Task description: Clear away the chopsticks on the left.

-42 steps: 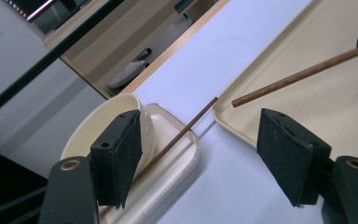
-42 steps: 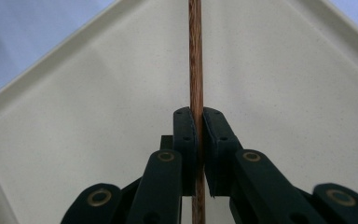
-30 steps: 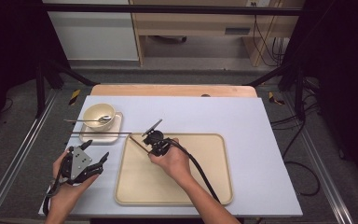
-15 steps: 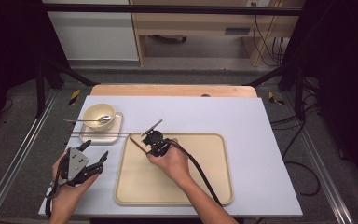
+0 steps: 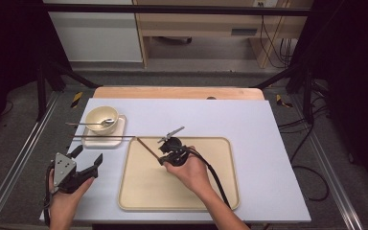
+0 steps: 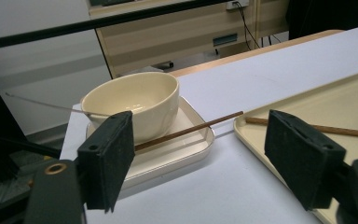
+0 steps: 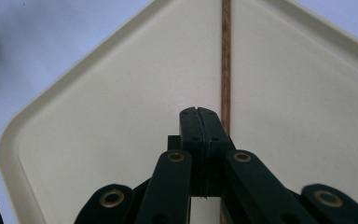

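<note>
The right gripper hangs over the tray's far left part with jaws pressed together, and a chopstick lies on the tray just beside its tips, not pinched. At near left the left gripper has just been spreading its jaws, nothing between them, facing the bowl on its small dish, where a second chopstick rests.

Two chopsticks, one bowl, one spoon, one small plate, one tray.
</note>
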